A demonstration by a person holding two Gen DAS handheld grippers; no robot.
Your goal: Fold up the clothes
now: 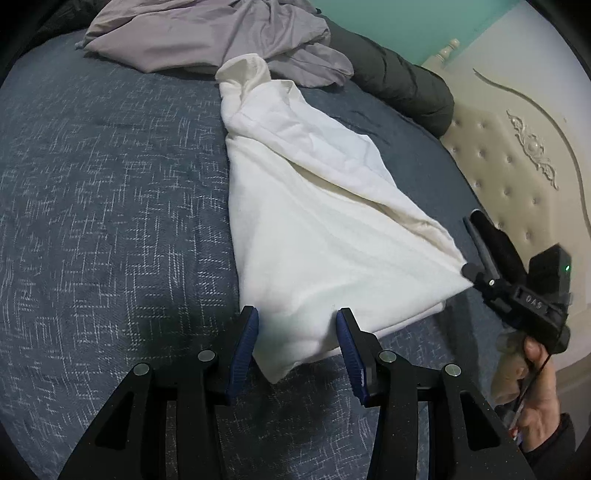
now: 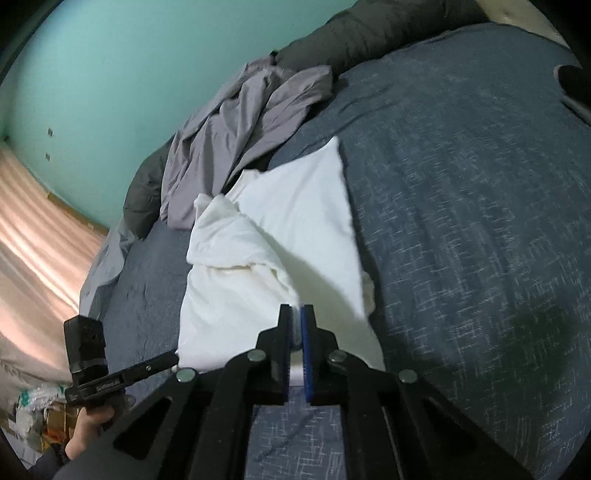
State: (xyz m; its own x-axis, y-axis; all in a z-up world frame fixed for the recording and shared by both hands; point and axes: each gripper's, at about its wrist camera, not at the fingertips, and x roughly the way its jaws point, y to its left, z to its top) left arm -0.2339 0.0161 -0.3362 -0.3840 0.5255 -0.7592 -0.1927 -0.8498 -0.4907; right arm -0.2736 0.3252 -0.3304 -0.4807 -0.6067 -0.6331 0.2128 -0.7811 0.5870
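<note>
The white garment (image 1: 325,229) lies on the blue bedspread (image 1: 110,184), stretched away from both tools, and it looks to me partway through its folding: one side is already doubled over into a long slanted flap; the right gripper (image 2: 295,328) has its blue pads pressed together on a corner of that cloth, white fabric showing between them; the left gripper (image 1: 295,332) stands with its jaws apart, the near hem of the garment lying between and just below the two pads, not pinched.

My guess is that the step in hand is the carrying-over of a fold, the right tool holding its corner while the left gets ready to take the near edge; the next move calls for the left jaws to close on that hem, and then both corners should travel together so the cloth lands flat rather than bunched.

Just beyond the far end of the garment sits a heap of grey-lilac clothing (image 1: 221,33), and past that a dark rolled quilt (image 1: 399,81); whether the white piece is a shirt or something else I cannot make out; its far end is crumpled, and the right wrist view is blurred along the raised flap; how many layers the right pads hold is hidden.
</note>
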